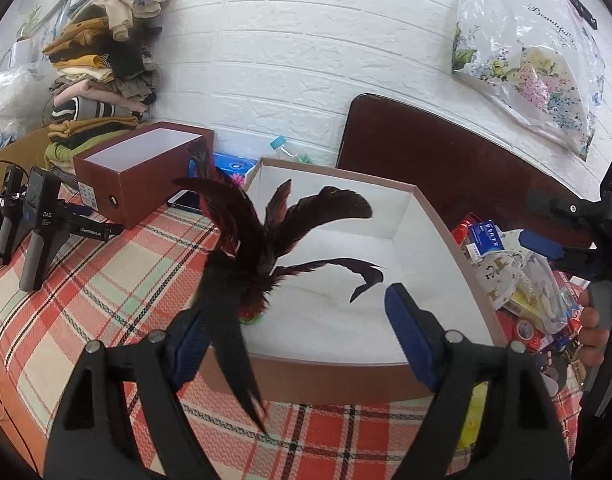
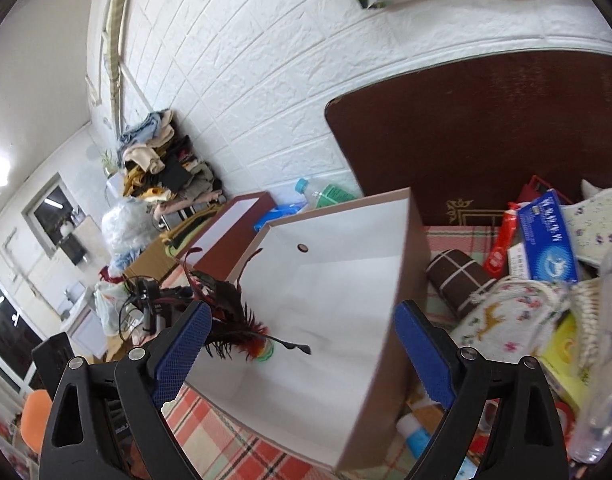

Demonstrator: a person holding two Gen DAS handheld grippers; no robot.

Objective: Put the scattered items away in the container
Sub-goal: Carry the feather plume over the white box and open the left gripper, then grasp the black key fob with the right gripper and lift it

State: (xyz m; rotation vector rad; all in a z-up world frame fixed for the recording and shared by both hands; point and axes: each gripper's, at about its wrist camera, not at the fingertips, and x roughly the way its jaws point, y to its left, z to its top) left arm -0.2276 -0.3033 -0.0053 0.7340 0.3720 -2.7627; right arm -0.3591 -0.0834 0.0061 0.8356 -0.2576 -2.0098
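Left wrist view: the left gripper (image 1: 297, 344) stands with its jaws apart, clamping nothing, above the near rim of the white box (image 1: 438, 216). A feather shuttlecock (image 1: 265, 248) (dark plumes, green base) lies inside the box's left corner. The right gripper (image 2: 301, 348) also gapes empty near scattered items (image 2: 546, 248) on the plaid surface (image 1: 85, 272).

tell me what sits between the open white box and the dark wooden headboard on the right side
A heap of scattered items fills that stretch beside the white box, below the headboard: a blue carton, a red tube, a brown checked pouch. Clearest in the right wrist view.
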